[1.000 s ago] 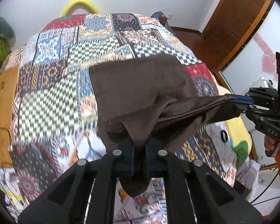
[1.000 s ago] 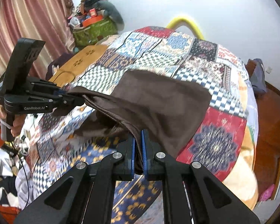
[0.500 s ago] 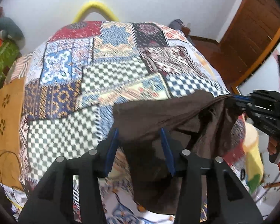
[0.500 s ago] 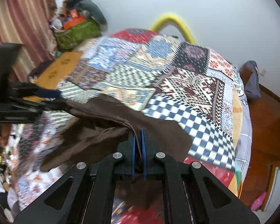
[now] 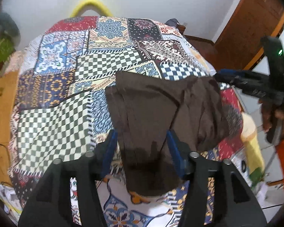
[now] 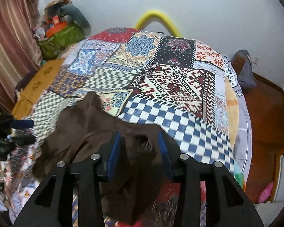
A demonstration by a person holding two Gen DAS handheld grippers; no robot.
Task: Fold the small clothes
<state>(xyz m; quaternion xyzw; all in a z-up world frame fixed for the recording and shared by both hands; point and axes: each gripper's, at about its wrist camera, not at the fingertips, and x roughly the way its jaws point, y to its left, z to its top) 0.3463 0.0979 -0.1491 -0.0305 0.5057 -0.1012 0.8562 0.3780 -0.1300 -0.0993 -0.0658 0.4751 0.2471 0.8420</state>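
Brown garment [image 5: 161, 113] down on the bed's patchwork quilt [image 5: 53, 124], near edge

Cloth sits rumpled between both sets of pads, none pressing it. My left hand-held gripper [image 5: 141, 147] and right hand-held gripper [image 6: 140, 147] have just been opening, jaws apart, garment released

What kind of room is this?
Most likely a bedroom in a home: a bed under a patchwork bedspread, a striped curtain at one side, and a wooden door. A brown garment lies on the bedspread.
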